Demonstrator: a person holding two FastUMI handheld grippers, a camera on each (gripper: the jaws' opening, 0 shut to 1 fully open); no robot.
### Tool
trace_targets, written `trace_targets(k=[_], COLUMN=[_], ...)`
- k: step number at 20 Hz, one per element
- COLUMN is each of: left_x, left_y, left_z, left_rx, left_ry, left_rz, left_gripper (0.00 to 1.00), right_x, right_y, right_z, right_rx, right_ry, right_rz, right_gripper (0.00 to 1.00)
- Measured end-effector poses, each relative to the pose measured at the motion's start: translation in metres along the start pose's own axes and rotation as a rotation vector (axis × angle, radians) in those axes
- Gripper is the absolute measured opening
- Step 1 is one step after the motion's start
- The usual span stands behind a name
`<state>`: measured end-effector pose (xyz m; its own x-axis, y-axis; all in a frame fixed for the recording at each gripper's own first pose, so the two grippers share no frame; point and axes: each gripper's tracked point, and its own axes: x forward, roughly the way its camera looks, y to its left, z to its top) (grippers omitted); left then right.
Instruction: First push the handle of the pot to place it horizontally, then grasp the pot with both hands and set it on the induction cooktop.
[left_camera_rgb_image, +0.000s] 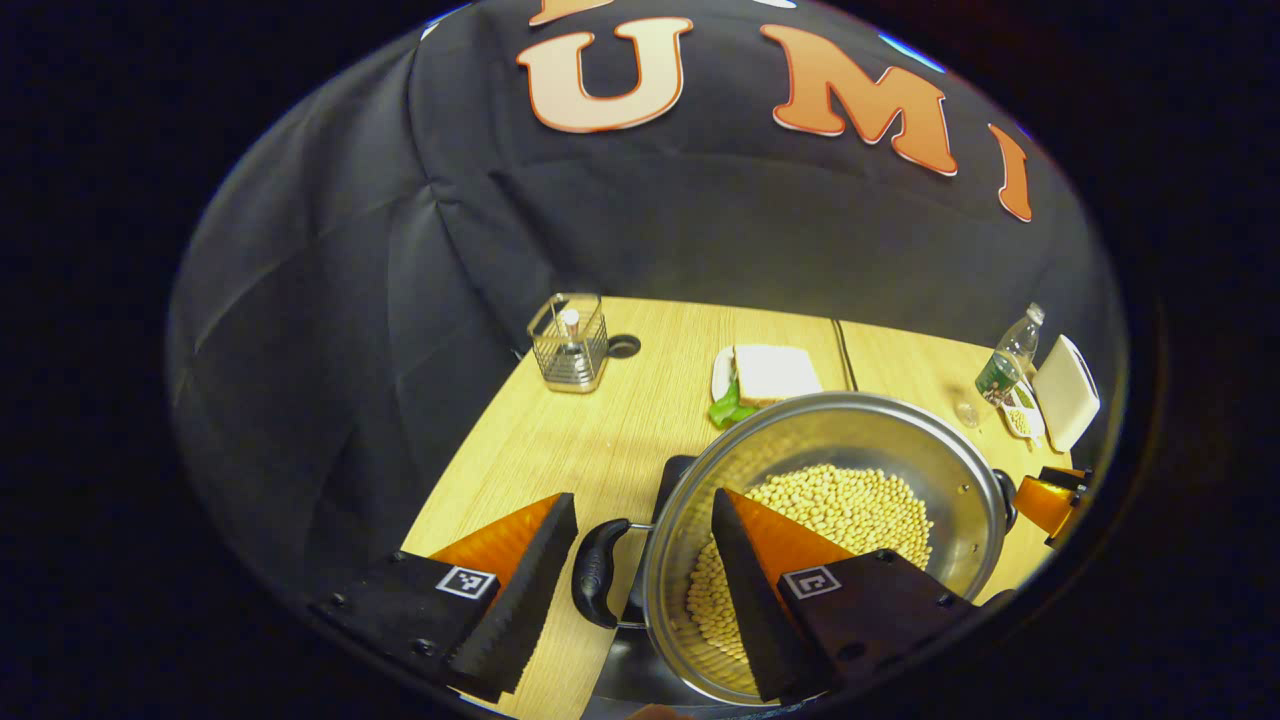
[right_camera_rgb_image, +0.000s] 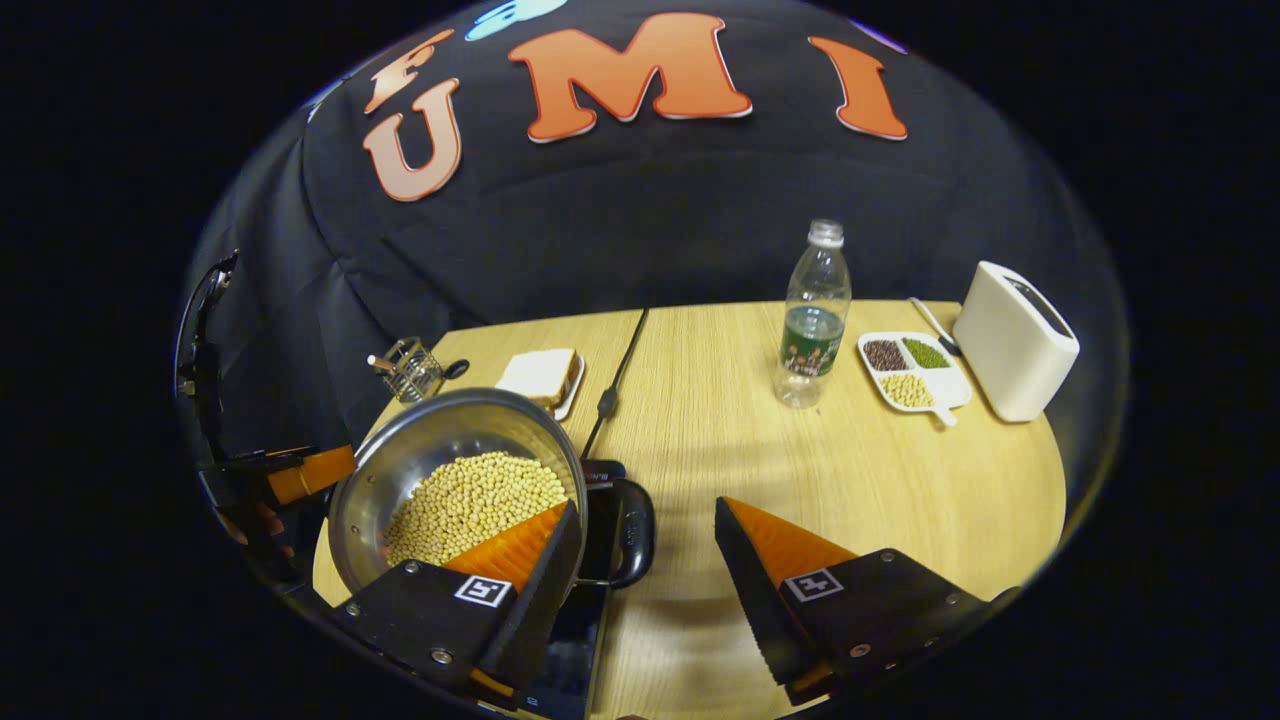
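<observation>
The left gripper (left_camera_rgb_image: 630, 590), jaws apart, straddles the pot's (left_camera_rgb_image: 830, 470) left handle (left_camera_rgb_image: 598, 572). The right gripper (right_camera_rgb_image: 640, 580), likewise apart, straddles the right handle (right_camera_rgb_image: 632, 545). The pot, holding soybeans (right_camera_rgb_image: 470, 505), sits on the black cooktop (right_camera_rgb_image: 565, 640) on the table (right_camera_rgb_image: 800, 470).

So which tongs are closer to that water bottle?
Right. The right tongs sit at the pot's near handle, bottle-side; the left tongs flank the far handle, across the pot from the water bottle.
</observation>
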<state>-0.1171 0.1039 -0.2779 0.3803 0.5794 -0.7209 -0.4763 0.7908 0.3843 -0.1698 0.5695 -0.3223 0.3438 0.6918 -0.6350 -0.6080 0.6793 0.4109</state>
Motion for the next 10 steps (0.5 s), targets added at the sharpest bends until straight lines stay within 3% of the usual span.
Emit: trace_targets(k=[4, 5, 6, 10], left_x=[-0.046, -0.058, -0.071, -0.127], left_y=[-0.048, -0.064, -0.081, -0.133], left_z=[0.049, 0.061, 0.073, 0.125], left_rx=[0.024, 0.03, 0.032, -0.006], left_ry=[-0.179, -0.223, -0.266, -0.433], left_rz=[-0.006, -0.016, -0.027, -0.07], left_gripper=[0.92, 0.92, 0.92, 0.92], right_x=[-0.056, -0.071, -0.085, -0.142], right_y=[-0.051, -0.07, -0.09, -0.163], right_z=[0.024, 0.031, 0.038, 0.063], right_rx=[-0.113, -0.143, -0.164, -0.143], right_ry=[-0.143, -0.18, -0.213, -0.33], right_rz=[-0.014, -0.038, -0.07, -0.15], right_gripper=[0.88, 0.84, 0.9, 0.91])
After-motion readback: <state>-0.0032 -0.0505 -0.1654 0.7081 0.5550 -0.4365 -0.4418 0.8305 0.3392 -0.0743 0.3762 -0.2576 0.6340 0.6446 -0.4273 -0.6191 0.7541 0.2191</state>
